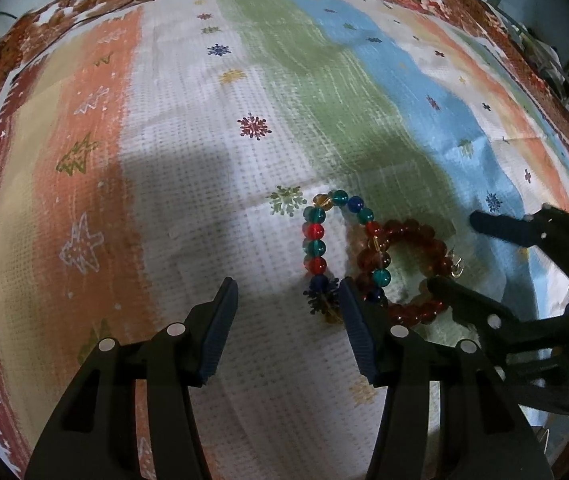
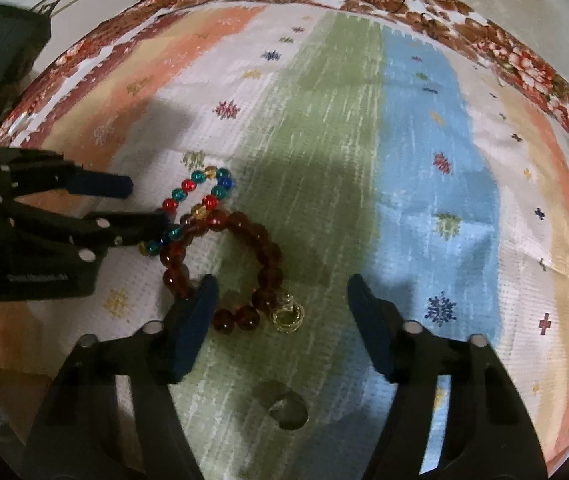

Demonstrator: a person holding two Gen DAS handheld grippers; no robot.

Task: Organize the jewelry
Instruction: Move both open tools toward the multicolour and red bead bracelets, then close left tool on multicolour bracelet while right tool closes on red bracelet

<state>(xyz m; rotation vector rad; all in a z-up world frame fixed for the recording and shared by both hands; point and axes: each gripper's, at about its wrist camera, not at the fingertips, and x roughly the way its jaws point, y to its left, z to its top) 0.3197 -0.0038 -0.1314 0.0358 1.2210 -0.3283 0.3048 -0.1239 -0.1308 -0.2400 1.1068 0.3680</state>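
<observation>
A bracelet of green, red, blue and yellow beads (image 1: 314,232) (image 2: 204,188) lies on the striped cloth, overlapping a bracelet of amber-brown beads (image 1: 404,240) (image 2: 268,264). A small clear-gold ring (image 2: 286,314) (image 1: 457,267) rests against the brown one. My left gripper (image 1: 286,292) (image 2: 144,204) stands open low over the cloth; the coloured bracelet's near side lies between its fingers and one fingertip (image 1: 348,288) covers a few beads. My right gripper (image 2: 280,284) (image 1: 452,254) is open too, straddling the ring and part of the brown bracelet, no pad pressing.
The striped cloth (image 1: 244,160) with snowflake prints lies on a floral red-brown tablecloth (image 2: 504,52) whose edge curves round the far side. A dark box (image 2: 4,48) sits at the far left. A small greyish shape (image 2: 284,404) lies near my right gripper's base.
</observation>
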